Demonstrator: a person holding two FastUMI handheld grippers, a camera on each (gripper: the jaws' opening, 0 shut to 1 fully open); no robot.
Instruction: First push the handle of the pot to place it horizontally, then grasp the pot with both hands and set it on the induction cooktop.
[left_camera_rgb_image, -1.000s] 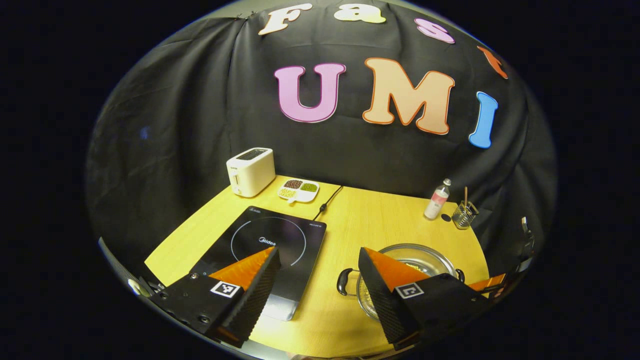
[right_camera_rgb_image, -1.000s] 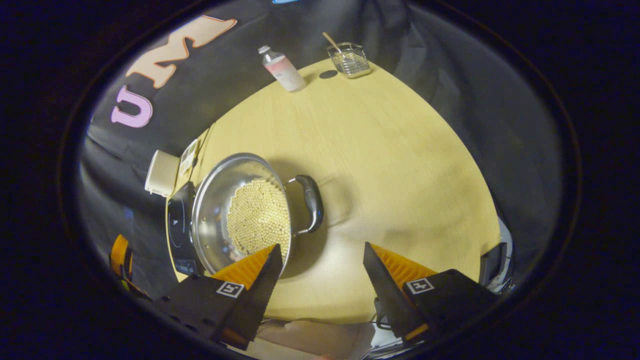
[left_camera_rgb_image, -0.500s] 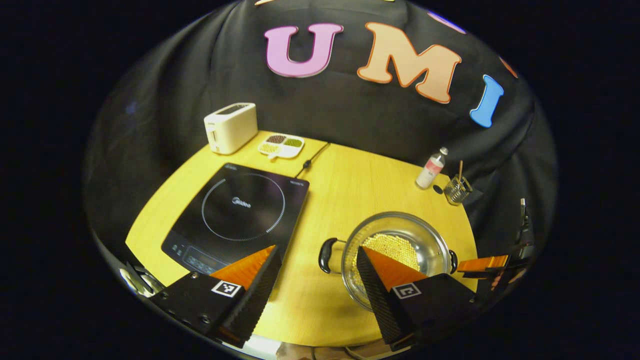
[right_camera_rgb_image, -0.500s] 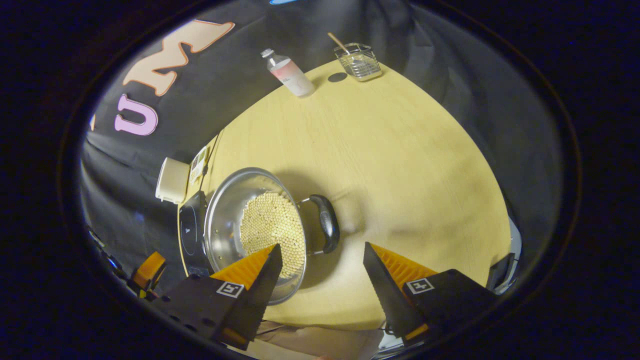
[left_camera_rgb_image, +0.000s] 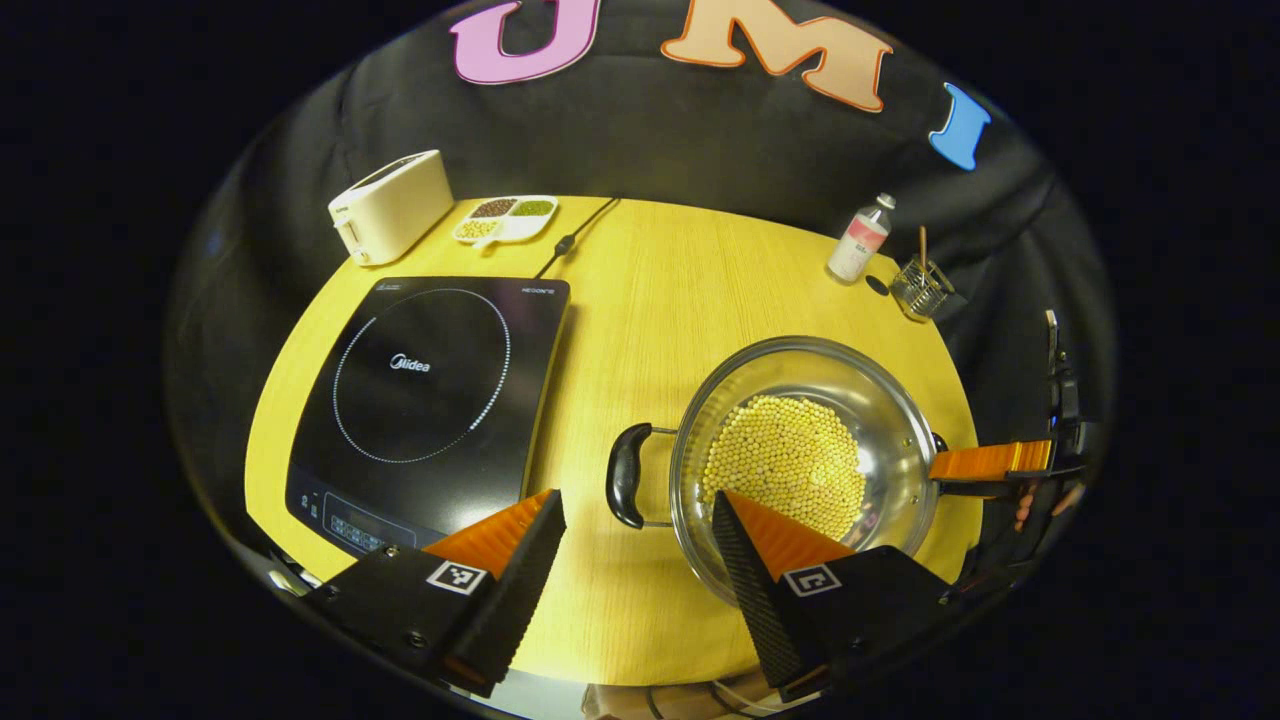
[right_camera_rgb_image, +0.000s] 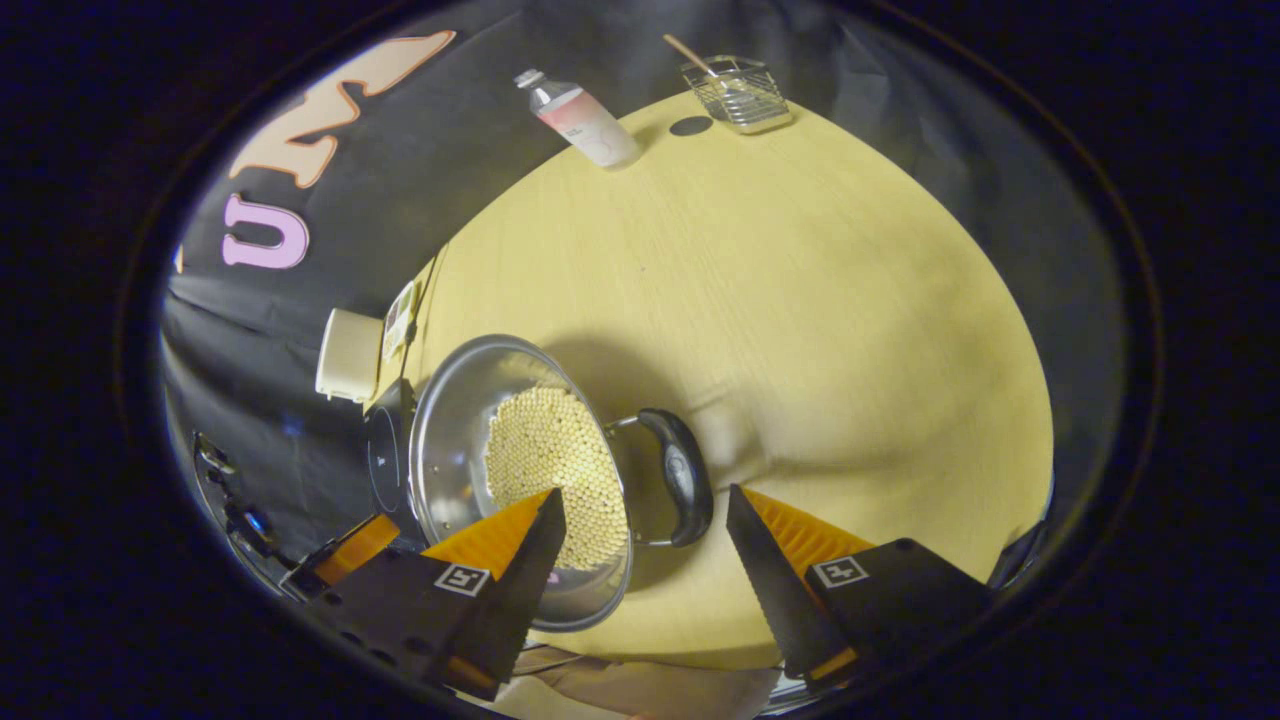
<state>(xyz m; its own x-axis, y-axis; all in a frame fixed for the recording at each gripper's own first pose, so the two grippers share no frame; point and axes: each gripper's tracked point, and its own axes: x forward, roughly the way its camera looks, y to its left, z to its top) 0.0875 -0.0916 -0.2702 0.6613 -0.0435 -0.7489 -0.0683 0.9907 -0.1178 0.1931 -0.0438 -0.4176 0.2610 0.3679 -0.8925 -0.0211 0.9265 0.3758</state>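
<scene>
A steel pot (left_camera_rgb_image: 893, 415) holding yellow beans (left_camera_rgb_image: 785, 462) stands on the wooden table, right of the black induction cooktop (left_camera_rgb_image: 420, 385). Its two black handles point left and right. In the left gripper view the left handle (left_camera_rgb_image: 626, 488) lies just ahead of my open left gripper (left_camera_rgb_image: 635, 520). The other gripper's orange finger (left_camera_rgb_image: 990, 461) is beside the pot's right rim. In the right gripper view the pot (right_camera_rgb_image: 450, 445) sits at lower left, and its near handle (right_camera_rgb_image: 684, 480) is just ahead of my open right gripper (right_camera_rgb_image: 645, 515), between the fingertips' lines.
A cream toaster (left_camera_rgb_image: 391, 205), a divided dish (left_camera_rgb_image: 505, 218) and the cooktop's cable (left_camera_rgb_image: 572, 238) lie at the table's back left. A bottle (left_camera_rgb_image: 859, 240) and a wire holder (left_camera_rgb_image: 920, 286) stand at the back right. Bare table (left_camera_rgb_image: 650, 330) separates pot and cooktop.
Both grippers have moved in on the pot: the left now faces its left handle, the right its right handle. The pot has not visibly shifted on the table.
</scene>
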